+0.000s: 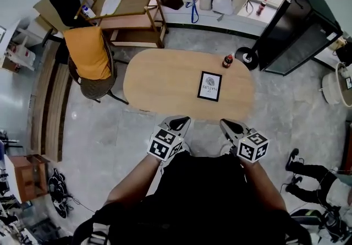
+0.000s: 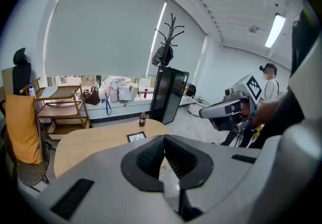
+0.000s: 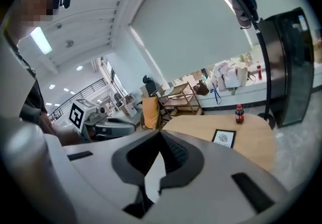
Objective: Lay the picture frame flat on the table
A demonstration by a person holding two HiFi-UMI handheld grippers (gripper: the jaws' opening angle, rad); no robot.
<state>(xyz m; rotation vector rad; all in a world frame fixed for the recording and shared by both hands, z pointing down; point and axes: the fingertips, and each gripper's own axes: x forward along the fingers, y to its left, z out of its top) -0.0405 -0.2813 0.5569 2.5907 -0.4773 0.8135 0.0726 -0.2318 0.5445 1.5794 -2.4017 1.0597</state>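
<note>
The black picture frame (image 1: 209,85) with a white print lies flat on the right half of the oval wooden table (image 1: 165,79). It also shows small in the left gripper view as the frame (image 2: 136,137) and in the right gripper view as the frame (image 3: 224,138). Both grippers hang in front of the person's body, short of the table's near edge and well away from the frame. The left gripper (image 1: 180,124) has its jaws together with nothing between them, as the left gripper (image 2: 164,140) confirms. The right gripper (image 1: 231,126) is likewise shut and empty, seen close as the right gripper (image 3: 161,135).
A small dark bottle (image 1: 227,61) stands on the table just beyond the frame. A chair draped in orange cloth (image 1: 91,54) sits at the table's left end, a wooden trolley (image 1: 132,12) behind it. A black cabinet (image 1: 297,34) and coat-stand base (image 1: 246,56) are at the right. A person (image 2: 271,79) stands far off.
</note>
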